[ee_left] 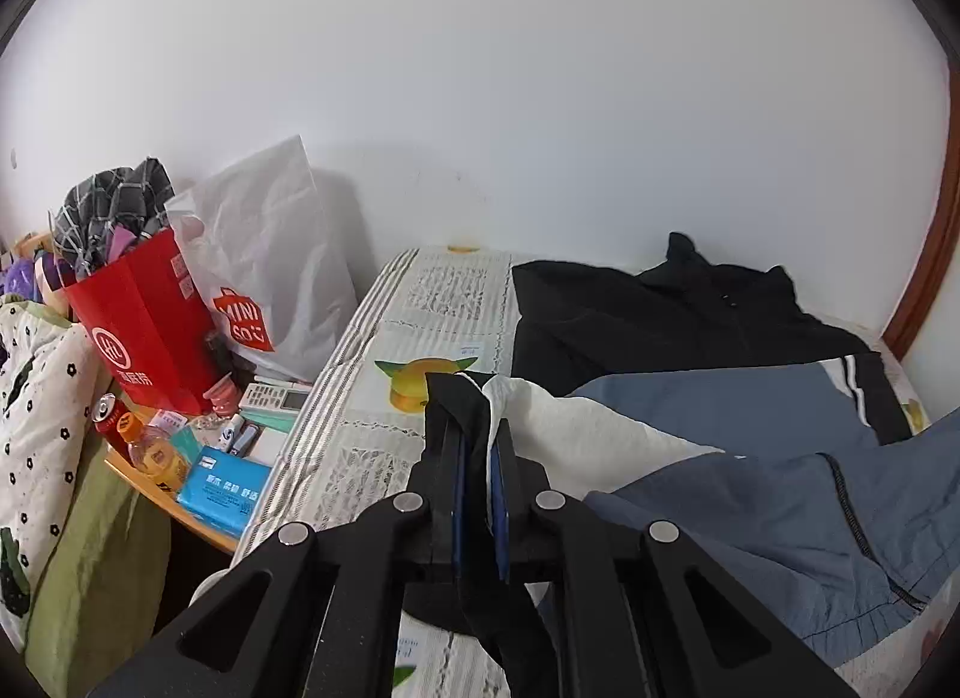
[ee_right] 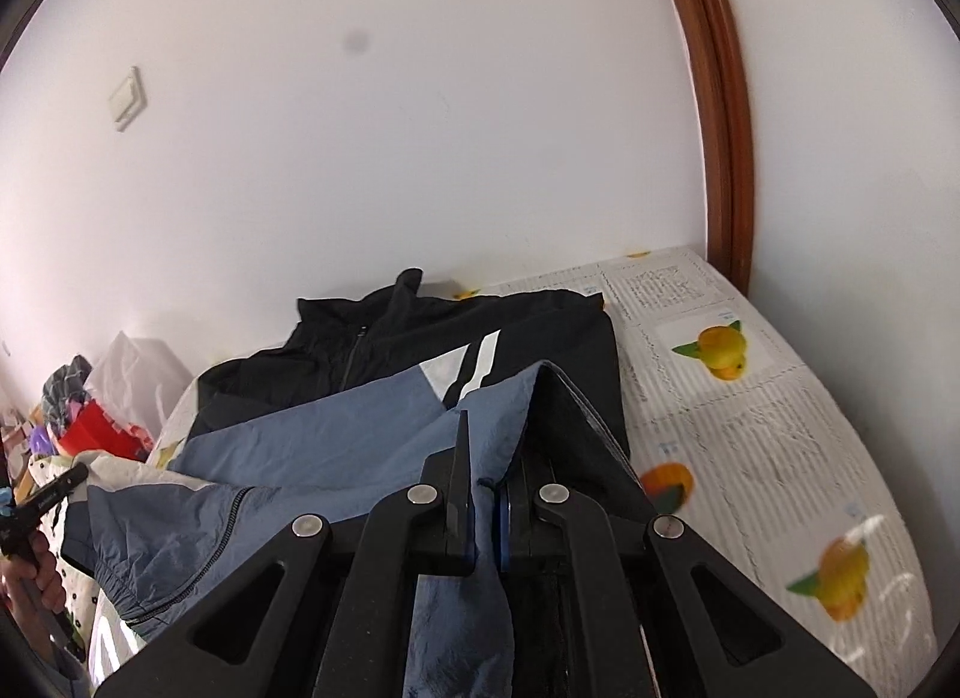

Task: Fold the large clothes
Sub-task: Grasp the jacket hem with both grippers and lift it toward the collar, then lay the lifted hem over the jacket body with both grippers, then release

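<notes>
A large jacket in black, slate blue and white lies on the bed, collar toward the wall. It also shows in the right wrist view. My left gripper is shut on a black and white edge of the jacket and holds it lifted above the mattress. My right gripper is shut on a blue and black fold of the jacket and holds it raised. The lower part of the jacket hangs between the two grippers. The left gripper shows at the left edge of the right wrist view, held by a hand.
The bed sheet is white with orange fruit prints. Left of the bed a wooden side table holds a red paper bag, a white Miniso bag, bottles, a remote and a blue tissue pack. A brown door frame stands at the right.
</notes>
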A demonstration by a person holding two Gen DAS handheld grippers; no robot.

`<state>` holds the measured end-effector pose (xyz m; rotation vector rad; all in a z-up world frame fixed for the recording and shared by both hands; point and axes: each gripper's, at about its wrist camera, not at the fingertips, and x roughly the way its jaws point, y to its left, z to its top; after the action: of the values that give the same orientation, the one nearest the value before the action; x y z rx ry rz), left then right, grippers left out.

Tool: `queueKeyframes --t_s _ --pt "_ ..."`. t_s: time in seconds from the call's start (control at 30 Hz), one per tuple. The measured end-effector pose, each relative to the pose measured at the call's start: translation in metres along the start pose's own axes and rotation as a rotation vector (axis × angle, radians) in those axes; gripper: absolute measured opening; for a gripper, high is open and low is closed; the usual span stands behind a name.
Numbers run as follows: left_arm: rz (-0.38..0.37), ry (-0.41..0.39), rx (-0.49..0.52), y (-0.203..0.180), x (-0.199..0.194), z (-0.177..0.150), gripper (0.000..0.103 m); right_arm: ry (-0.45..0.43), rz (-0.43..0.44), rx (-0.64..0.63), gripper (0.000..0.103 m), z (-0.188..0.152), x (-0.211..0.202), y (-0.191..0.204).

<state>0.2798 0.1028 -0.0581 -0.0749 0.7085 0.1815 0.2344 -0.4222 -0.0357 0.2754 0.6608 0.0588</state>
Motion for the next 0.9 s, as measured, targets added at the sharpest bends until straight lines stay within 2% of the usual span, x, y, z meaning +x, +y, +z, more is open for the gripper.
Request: queueKeyframes --t_s 0.3,0.5,0.6,0.7,0.77,0.9 --pt "0.059 0.093 0.029 -0.011 0.062 -0.008 0.010 0.091 -0.074 0.019 0.005 -0.008 0.074 -0.018" --pt "0.056 0.133 0.032 -0.013 0.078 -0.011 0.012 0.170 -0.129 0.052 0.007 -0.020 0.112 -0.033" --pt "0.053 0.136 0.042 -0.014 0.077 -0.011 0.013 0.186 -0.158 0.034 0.009 -0.022 0.116 -0.031" --pt "0.039 0.146 0.047 -0.013 0.074 -0.010 0.015 0.207 -0.161 -0.011 0.020 -0.022 0.108 -0.026" --pt "0.016 0.155 0.038 -0.010 0.069 -0.010 0.017 0.215 -0.155 -0.042 0.033 -0.023 0.098 -0.021" --pt "-0.052 0.161 0.011 -0.003 0.051 -0.014 0.034 0.173 -0.165 -0.102 0.041 -0.028 0.061 -0.017"
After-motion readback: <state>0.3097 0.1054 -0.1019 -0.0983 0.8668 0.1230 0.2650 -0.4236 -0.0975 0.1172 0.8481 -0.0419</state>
